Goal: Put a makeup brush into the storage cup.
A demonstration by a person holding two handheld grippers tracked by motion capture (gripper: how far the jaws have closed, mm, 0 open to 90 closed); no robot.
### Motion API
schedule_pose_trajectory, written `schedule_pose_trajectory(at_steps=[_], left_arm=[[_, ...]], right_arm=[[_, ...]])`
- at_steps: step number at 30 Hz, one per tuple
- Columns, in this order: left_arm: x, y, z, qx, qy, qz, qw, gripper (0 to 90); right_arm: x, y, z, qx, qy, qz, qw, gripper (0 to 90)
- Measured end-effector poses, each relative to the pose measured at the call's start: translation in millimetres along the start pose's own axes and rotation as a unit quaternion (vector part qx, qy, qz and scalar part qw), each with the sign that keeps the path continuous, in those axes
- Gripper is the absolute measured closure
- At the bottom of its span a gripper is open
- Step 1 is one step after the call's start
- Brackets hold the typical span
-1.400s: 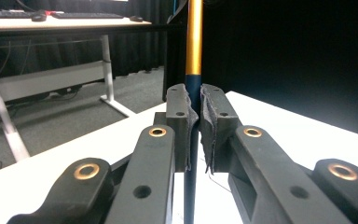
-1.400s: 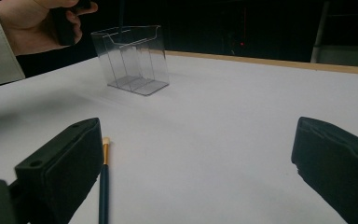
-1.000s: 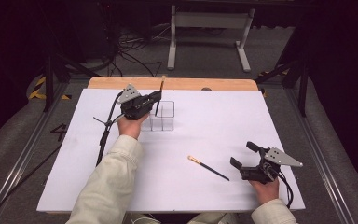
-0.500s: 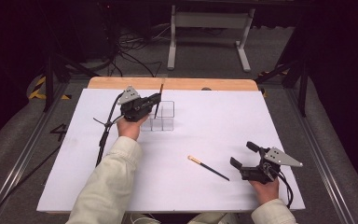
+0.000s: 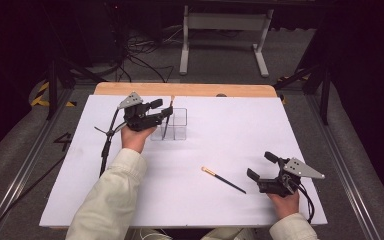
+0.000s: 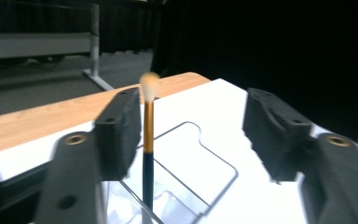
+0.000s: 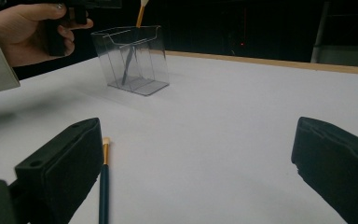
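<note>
One makeup brush in the holder, one left on the table

On the white table [image 5: 230, 130], a brush [image 6: 147, 154] stands in the clear holder [image 5: 176, 125] at 11 o'clock, between the left gripper's [image 5: 164, 116] parted jaws, seemingly released. The right gripper [image 5: 260, 167], at 5 o'clock, is wide open and empty beside the second brush [image 5: 223, 179], not yet lifted.

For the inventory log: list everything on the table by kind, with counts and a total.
Makeup brushes: 2, one standing in the holder, one lying on the table
Clear plastic holder: 1
Handheld grippers: 2, left gripper, right gripper
Total: 5
</note>
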State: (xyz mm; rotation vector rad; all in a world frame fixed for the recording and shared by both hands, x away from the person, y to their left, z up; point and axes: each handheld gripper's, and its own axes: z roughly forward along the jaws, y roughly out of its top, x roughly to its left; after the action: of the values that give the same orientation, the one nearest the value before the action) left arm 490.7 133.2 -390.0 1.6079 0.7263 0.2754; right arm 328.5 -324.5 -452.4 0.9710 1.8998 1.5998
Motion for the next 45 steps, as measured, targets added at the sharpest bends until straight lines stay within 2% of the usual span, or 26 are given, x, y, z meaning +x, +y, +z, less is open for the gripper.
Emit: schedule_pose_trajectory(at_steps=[3, 6, 12, 15, 22, 24, 26, 36, 45], left_arm=[[-5.6, 3.2, -10.9, -0.004, -0.015, 0.002, 0.9999, 29.7], [-8.8, 4.4, -15.8, -0.007, -0.017, 0.003, 0.9998, 26.2], [-22.1, 8.7, -36.9, -0.009, -0.025, 0.012, 0.9996, 21.8], [-28.0, 8.2, -46.9, -0.010, -0.029, 0.024, 0.9993, 20.5], [-38.4, 5.4, -68.9, -0.007, -0.033, 0.031, 0.9990, 16.8], [-40.7, 4.0, -73.5, -0.006, -0.032, 0.037, 0.9988, 16.0], [-43.0, 2.0, -77.7, -0.003, -0.037, 0.033, 0.9987, 15.4], [-52.0, -6.1, -104.5, -0.003, -0.039, 0.042, 0.9984, 12.7], [-56.2, -26.1, -124.8, 0.013, -0.040, 0.048, 0.9980, 6.1]], right_arm=[[0.0, 0.0, -0.2, 0.000, -0.001, 0.000, 1.0000, 2.8], [-0.1, -0.1, -0.3, 0.001, -0.002, -0.001, 1.0000, 2.8], [-0.5, -0.2, -0.3, 0.001, -0.004, -0.001, 1.0000, 2.7], [-0.5, -0.3, -0.8, 0.001, -0.004, 0.001, 1.0000, 2.7], [-0.8, -0.1, -1.1, 0.000, -0.005, 0.002, 1.0000, 2.7], [-0.9, -0.1, -1.1, 0.000, -0.005, 0.004, 1.0000, 2.7], [-1.1, -0.1, -1.1, -0.001, -0.005, 0.005, 1.0000, 2.7], [-0.9, 0.1, -1.5, -0.001, -0.004, 0.003, 1.0000, 2.7], [-1.2, 1.5, -3.5, -0.008, -0.002, 0.008, 0.9999, 1.9]])
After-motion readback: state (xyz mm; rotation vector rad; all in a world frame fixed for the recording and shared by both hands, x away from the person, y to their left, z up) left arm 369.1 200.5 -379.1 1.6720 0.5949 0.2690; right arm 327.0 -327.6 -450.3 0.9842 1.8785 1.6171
